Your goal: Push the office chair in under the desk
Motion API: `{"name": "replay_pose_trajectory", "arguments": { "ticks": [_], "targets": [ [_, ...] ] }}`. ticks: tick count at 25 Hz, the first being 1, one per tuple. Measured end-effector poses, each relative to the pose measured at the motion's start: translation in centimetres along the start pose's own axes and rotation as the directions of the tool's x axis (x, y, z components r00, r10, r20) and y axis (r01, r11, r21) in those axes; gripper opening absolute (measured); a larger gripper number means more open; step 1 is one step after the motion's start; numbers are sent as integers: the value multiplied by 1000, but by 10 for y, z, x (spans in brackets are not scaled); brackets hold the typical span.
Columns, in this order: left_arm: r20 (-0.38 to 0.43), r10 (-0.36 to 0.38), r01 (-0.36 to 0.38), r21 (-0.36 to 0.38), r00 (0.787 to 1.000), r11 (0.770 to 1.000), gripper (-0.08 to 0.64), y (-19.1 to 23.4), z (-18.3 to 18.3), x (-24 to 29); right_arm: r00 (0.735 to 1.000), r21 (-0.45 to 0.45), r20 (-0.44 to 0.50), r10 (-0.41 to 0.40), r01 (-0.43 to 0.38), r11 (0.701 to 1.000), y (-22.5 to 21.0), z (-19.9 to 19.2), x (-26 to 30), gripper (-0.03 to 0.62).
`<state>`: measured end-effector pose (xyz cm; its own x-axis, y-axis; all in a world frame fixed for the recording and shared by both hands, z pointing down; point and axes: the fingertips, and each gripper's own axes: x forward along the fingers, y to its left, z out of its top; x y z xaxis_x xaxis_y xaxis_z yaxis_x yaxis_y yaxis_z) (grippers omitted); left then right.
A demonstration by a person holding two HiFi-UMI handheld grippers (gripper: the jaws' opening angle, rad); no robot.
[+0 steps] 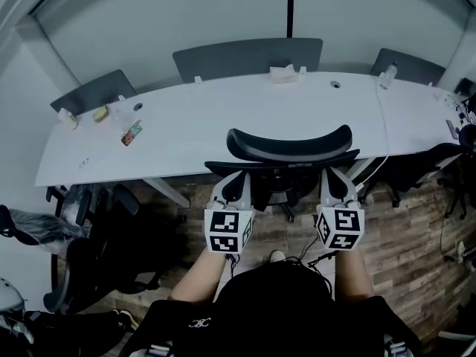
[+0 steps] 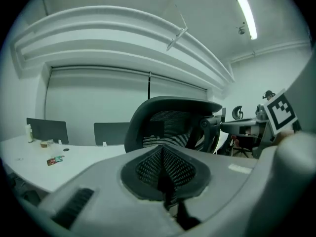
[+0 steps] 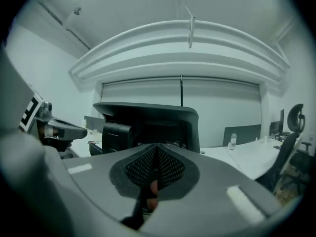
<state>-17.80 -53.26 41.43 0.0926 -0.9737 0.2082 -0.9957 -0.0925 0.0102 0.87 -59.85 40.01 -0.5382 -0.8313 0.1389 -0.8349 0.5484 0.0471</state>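
The black office chair stands with its seat part way under the long white desk, its curved headrest and backrest facing me. My left gripper is at the left end of the backrest's top rail and my right gripper at the right end. Whether the tips touch the rail does not show. In the left gripper view the left gripper is shut with nothing between its pads, the chair just ahead. The right gripper is likewise shut and empty behind the chair.
Three grey chairs stand along the desk's far side. On the desk lie a snack packet, a tissue pack, a bottle and a white cable. Black chairs crowd the left and right.
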Motion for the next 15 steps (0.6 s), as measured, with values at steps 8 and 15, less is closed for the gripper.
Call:
{"name": "replay_pose_trajectory", "arguments": {
  "ticks": [8, 15],
  "targets": [
    [-22, 8, -7, 44, 1000, 999, 8, -8, -6, 0, 1000, 8, 6, 31, -31, 999, 9, -1, -6, 6],
    [-40, -12, 13, 34, 999, 999, 8, -12, -10, 0, 999, -8, -3, 32, -32, 999, 9, -4, -9, 7]
  ]
}}
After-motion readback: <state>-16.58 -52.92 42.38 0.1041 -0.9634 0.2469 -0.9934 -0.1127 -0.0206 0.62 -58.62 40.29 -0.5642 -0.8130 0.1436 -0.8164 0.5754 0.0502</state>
